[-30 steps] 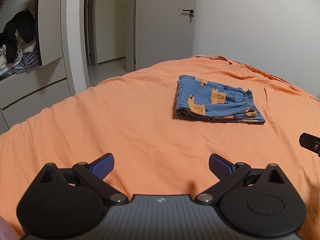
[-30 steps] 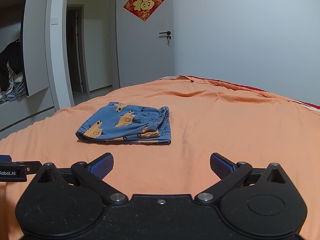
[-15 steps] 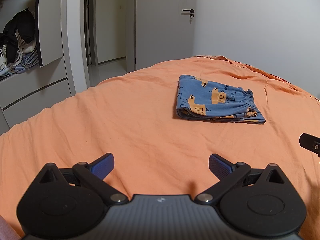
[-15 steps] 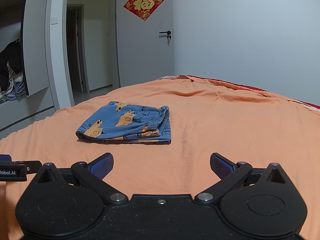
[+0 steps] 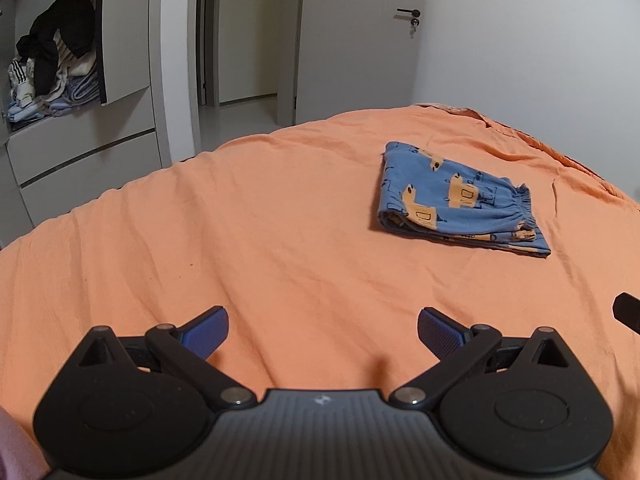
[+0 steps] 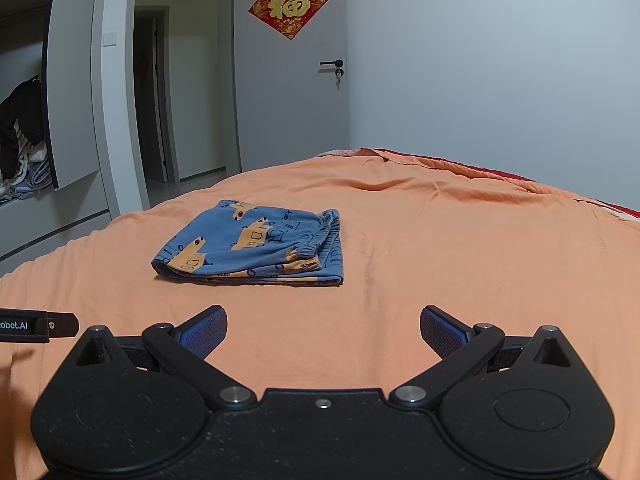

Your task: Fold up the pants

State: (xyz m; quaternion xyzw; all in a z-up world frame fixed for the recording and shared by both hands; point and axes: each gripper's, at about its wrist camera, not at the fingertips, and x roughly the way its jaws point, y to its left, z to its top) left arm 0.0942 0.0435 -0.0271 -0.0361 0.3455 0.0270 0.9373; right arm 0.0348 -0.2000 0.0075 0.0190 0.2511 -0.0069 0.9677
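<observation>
The blue pants with orange truck prints [image 5: 452, 196] lie folded into a compact rectangle on the orange bed sheet [image 5: 260, 240]. They also show in the right wrist view [image 6: 256, 250], ahead and to the left. My left gripper [image 5: 322, 330] is open and empty, low over the sheet, well short of the pants. My right gripper [image 6: 323, 330] is open and empty, also short of the pants. The tip of the right gripper shows at the right edge of the left wrist view [image 5: 626, 312]; the left gripper's tip shows at the left edge of the right wrist view [image 6: 38, 325].
An open wardrobe with piled clothes [image 5: 52, 68] stands at the left beyond the bed. A grey door with a handle [image 6: 332, 65] and a red decoration [image 6: 289, 3] is behind the bed. A white wall runs along the right.
</observation>
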